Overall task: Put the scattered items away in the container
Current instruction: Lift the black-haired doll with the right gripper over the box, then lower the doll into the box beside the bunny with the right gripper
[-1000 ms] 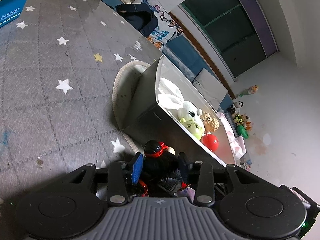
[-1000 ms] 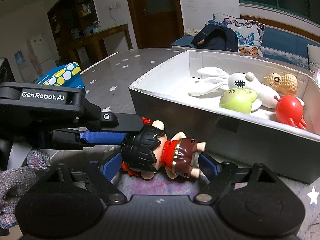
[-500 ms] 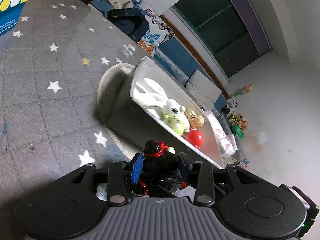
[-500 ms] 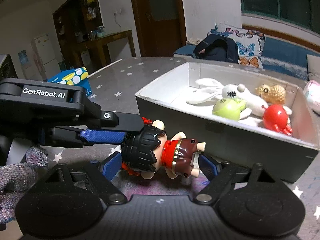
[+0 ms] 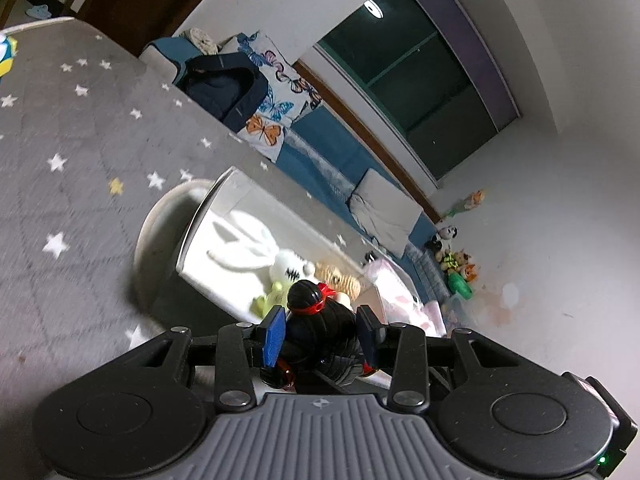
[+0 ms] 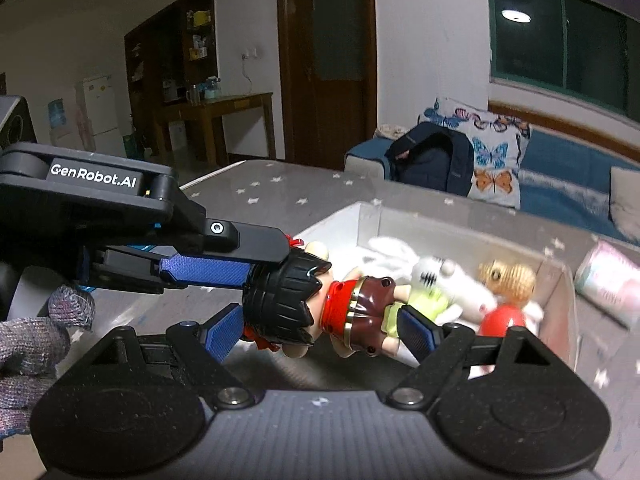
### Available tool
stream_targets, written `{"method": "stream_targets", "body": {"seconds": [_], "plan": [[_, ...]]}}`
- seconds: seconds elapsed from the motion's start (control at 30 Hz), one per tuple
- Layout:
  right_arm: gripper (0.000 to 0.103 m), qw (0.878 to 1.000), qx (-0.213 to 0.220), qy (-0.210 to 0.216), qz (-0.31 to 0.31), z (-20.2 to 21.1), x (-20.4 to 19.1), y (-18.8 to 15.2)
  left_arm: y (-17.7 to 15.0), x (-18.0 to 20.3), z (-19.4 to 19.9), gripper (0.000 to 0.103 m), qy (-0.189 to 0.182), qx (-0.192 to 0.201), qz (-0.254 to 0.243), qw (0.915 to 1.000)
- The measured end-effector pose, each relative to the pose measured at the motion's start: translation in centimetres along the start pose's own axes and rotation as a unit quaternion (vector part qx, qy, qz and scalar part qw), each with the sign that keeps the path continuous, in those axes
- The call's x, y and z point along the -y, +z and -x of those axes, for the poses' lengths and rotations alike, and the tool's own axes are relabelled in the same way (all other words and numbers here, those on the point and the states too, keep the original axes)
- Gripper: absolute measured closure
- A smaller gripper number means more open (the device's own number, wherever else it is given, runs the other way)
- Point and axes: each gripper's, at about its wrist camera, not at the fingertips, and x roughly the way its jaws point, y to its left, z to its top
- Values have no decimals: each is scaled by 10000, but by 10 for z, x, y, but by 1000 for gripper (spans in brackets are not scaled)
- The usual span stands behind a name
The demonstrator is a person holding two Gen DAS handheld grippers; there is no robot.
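**Doll gripped from two sides beside the box**

A hard plastic doll (image 6: 320, 304) with ridged black hair, a red collar and brown shorts is held lying sideways, off the table and just short of the near wall of the box (image 6: 460, 226). The left gripper (image 5: 320, 334) is closed narrowly on the doll's head, its textured blue pads pressed against the hair. The right gripper (image 6: 316, 330) is spread wide, one pad at the head and one at the feet. The box is rectangular, grey outside and white inside. Soft toys lie in it, blurred and partly hidden by the doll. A knitted glove (image 6: 32, 340) is cut off at the edge.
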Motion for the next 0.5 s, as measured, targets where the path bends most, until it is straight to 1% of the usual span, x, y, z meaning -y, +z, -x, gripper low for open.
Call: {"method": "stream_targets", "body": {"seconds": [0.17,0.33,0.5], "plan": [[18,9999,-50,55,96,-18,20,17,17,1,-23,62,83,83,163,9998],[18,9995,-234,152,134,-43,42,31,31,-6,-52,62,187,76,364,9991],[18,9984,-435,343,143,-69,60,38,40,-16,-74,62,348,71,492,9982]]}}
